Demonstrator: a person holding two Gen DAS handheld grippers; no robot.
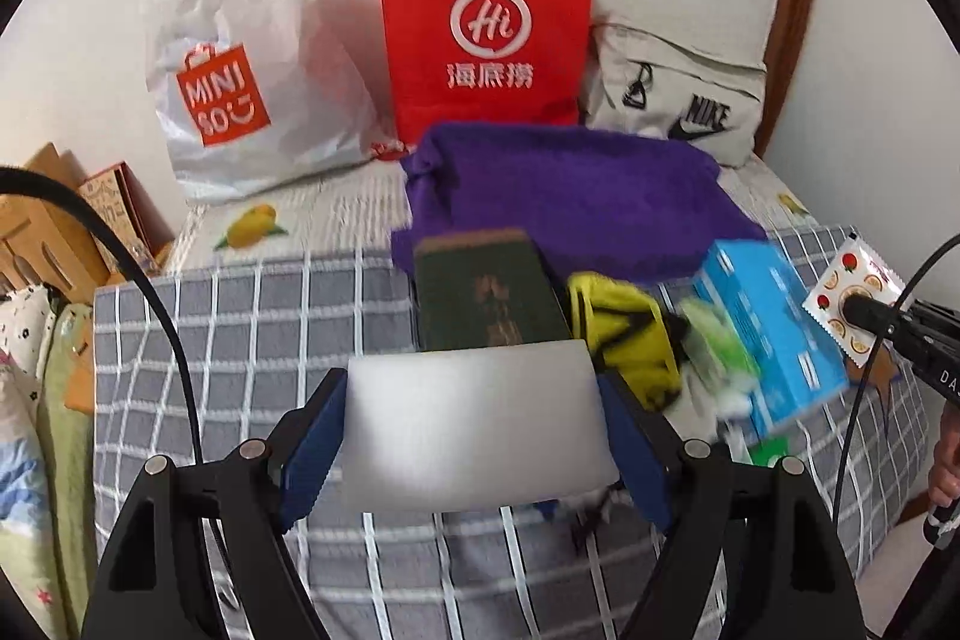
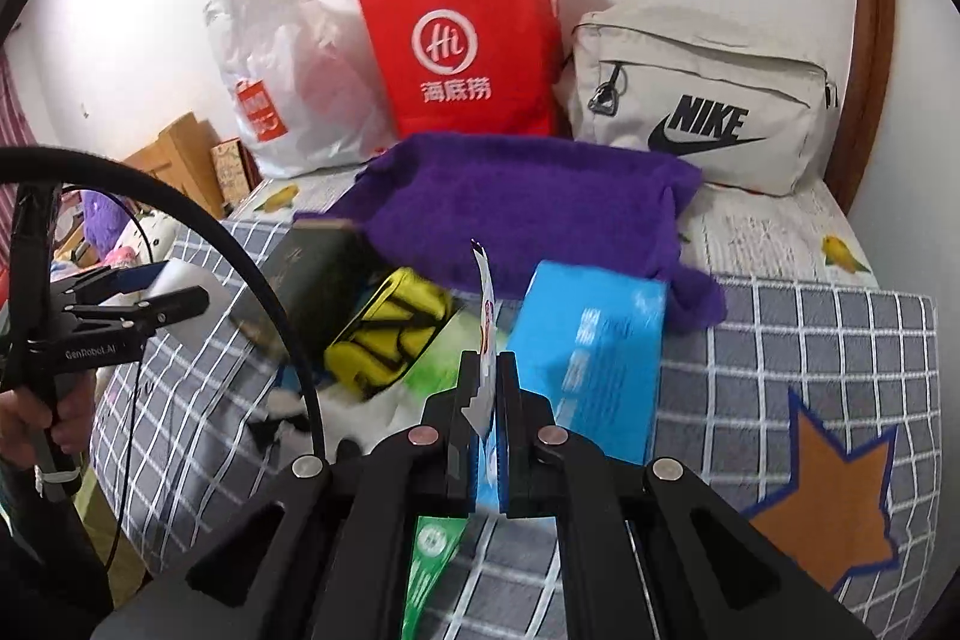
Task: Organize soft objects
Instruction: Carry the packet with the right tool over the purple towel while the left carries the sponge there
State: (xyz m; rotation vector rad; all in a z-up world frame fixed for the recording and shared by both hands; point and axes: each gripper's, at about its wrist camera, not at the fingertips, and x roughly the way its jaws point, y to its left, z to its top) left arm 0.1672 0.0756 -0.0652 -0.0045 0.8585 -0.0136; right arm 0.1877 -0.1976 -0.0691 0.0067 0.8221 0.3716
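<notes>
Checked bedspread under fuzzy, rumpled purple towel.

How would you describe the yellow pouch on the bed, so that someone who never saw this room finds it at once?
Start from the tall red paper bag standing against the wall, then come forward over the purple fluffy cloth lying on the bed. Just in front of it, the yellow soft pouch with black lines lies between a dark green book and a light blue box, the only yellow item there.

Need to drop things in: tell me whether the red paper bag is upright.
Upright: the red paper bag stands against the wall, handles up.
</notes>
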